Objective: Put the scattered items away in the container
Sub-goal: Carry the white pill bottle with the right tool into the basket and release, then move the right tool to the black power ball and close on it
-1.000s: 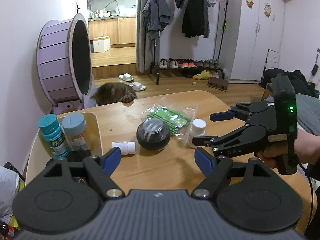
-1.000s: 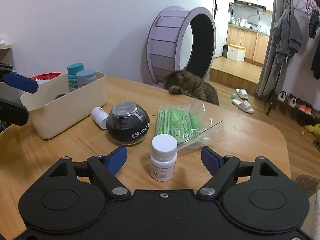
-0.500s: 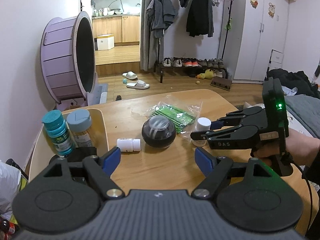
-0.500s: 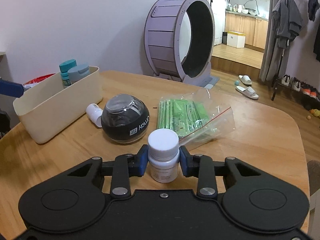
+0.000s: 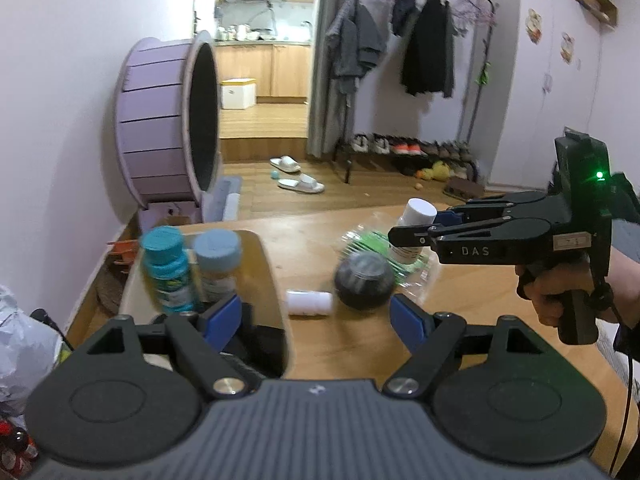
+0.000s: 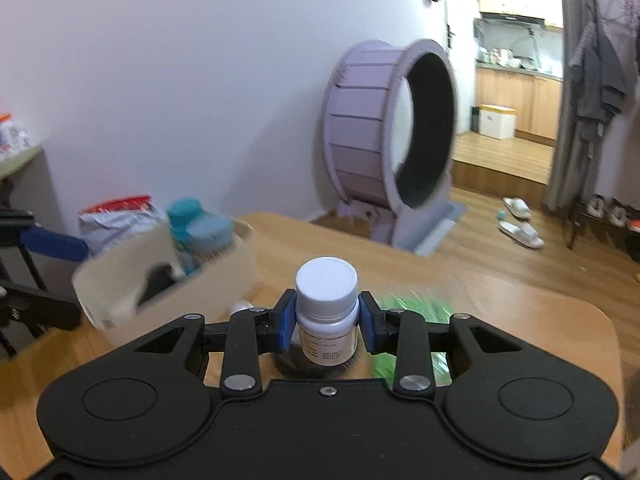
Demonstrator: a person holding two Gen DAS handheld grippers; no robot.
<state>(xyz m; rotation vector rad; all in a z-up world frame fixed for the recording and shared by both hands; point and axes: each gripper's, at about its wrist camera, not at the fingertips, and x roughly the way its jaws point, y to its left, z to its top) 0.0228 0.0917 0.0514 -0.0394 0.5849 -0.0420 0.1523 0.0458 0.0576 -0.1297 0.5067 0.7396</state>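
While the right gripper (image 6: 327,326) has its jaws clamped on the white bottle (image 6: 327,312), held above the table (image 6: 520,320), carry it level over the beige container (image 6: 168,300) and lower before release. The left gripper (image 5: 318,320) hovers, jaws apart.

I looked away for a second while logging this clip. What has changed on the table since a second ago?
The right gripper closed its jaws on the white bottle and lifted it off the table, toward the beige container. The cat at the far edge has gone. The left gripper stays open, and the black ball, small white vial and green bag lie as before.
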